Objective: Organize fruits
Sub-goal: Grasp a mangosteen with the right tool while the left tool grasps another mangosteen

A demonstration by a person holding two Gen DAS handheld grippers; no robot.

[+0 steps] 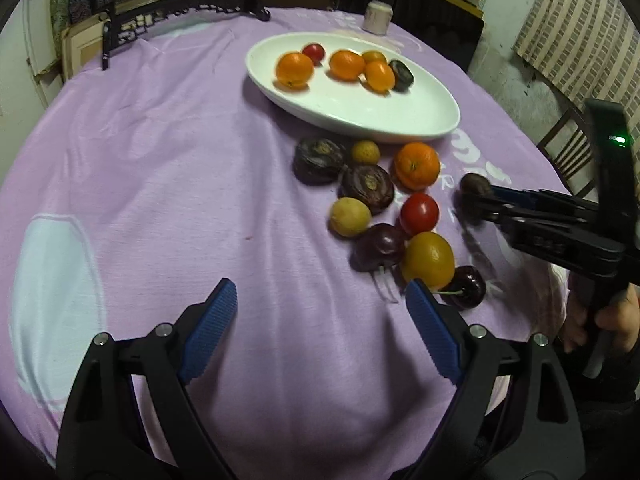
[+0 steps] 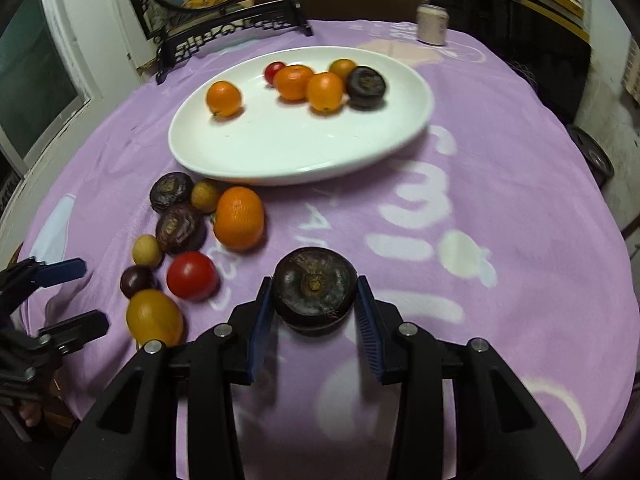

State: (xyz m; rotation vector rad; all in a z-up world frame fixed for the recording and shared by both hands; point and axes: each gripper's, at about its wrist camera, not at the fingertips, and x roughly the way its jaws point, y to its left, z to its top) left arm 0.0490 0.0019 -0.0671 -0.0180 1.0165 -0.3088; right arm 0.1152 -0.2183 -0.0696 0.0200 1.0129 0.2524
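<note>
My right gripper [image 2: 314, 292] is shut on a dark brown round fruit [image 2: 314, 286] and holds it just above the purple cloth; it also shows in the left wrist view [image 1: 474, 200]. A white oval plate [image 2: 280, 152] holds several oranges, a small tomato and one dark fruit [image 2: 366, 85]. On the cloth lie several loose fruits: two dark ones [image 2: 171, 191], an orange [image 2: 239, 218], a red tomato [image 2: 192, 275], a yellow fruit [image 2: 154, 316]. My left gripper [image 1: 320, 300] is open and empty, short of the pile.
A cream jar [image 2: 432, 24] stands at the table's far edge. A dark carved stand [image 2: 224, 30] with a round picture stands at the back left. A wooden chair [image 1: 568, 152] stands beyond the right edge.
</note>
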